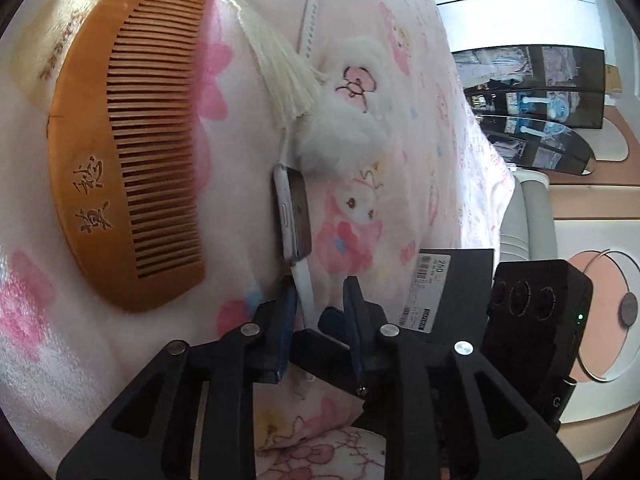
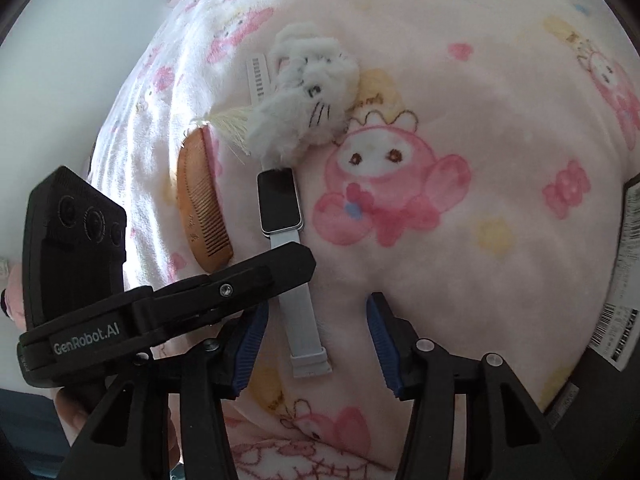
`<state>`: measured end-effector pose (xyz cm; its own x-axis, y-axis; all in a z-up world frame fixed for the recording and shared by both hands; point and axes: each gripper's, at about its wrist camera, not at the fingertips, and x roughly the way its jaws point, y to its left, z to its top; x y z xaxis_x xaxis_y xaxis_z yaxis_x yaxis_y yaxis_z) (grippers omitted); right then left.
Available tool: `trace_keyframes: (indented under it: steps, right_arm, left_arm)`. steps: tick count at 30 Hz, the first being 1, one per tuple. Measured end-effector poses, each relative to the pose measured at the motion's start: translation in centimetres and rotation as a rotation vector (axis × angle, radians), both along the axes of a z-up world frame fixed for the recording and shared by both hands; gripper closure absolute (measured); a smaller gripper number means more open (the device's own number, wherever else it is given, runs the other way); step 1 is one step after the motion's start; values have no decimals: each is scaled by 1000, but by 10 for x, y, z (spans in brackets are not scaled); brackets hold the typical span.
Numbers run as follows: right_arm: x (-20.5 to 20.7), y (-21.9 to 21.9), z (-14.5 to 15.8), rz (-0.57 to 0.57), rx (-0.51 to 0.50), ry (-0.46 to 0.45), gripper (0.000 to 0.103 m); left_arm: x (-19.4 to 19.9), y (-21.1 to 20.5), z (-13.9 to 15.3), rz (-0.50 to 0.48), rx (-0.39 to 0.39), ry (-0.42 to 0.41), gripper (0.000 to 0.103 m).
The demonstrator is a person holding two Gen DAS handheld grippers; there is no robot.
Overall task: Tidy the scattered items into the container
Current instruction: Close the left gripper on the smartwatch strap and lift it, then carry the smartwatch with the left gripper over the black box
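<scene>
A smartwatch (image 1: 294, 216) (image 2: 280, 200) with a white band lies on the pink blanket. Beside it are a wooden comb (image 1: 120, 152) (image 2: 204, 200) with a cream tassel (image 1: 284, 72) and a fluffy white plush (image 1: 352, 120) (image 2: 308, 92) resting over the watch's far strap. My left gripper (image 1: 320, 304) (image 2: 296, 260) straddles the near strap, which lies against one pad with a gap to the other. My right gripper (image 2: 318, 344) stands open around the strap's free end (image 2: 310, 360), touching nothing. A black box (image 1: 452, 292) (image 2: 628, 280) with a white label sits at the blanket's edge.
The cartoon-print blanket (image 2: 460, 80) covers a soft, uneven bed. In the left wrist view the right gripper's black camera unit (image 1: 536, 320) is close on the right, with the floor and dark shelves (image 1: 540, 92) beyond the bed edge. A hand (image 2: 68, 412) holds the left gripper.
</scene>
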<state>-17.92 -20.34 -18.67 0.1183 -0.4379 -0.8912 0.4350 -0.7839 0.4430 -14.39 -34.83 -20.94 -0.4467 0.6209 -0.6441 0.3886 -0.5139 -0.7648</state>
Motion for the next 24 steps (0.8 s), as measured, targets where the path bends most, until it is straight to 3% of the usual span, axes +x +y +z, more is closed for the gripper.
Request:
trace_keyframes:
  steps: [1, 3, 7, 14, 20, 24]
  right_arm:
    - [0, -1, -3, -3, 14, -6, 64]
    - [4, 5, 9, -15, -18, 31, 77]
    - [17, 24, 47, -39, -91, 103, 86]
    - [45, 84, 109, -99, -239, 186, 89]
    - [66, 162, 148, -218, -224, 286, 89]
    - [76, 215, 159, -287, -203, 335, 89]
  left_arm:
    - [-2, 2, 3, -5, -16, 2, 102]
    - [-1, 8, 20, -10, -16, 58, 102]
    - [4, 28, 63, -35, 26, 181, 102]
    - [15, 81, 135, -174, 55, 374, 102]
    - [11, 158, 165, -314, 61, 437, 102]
    - [18, 205, 176, -395, 60, 453, 102]
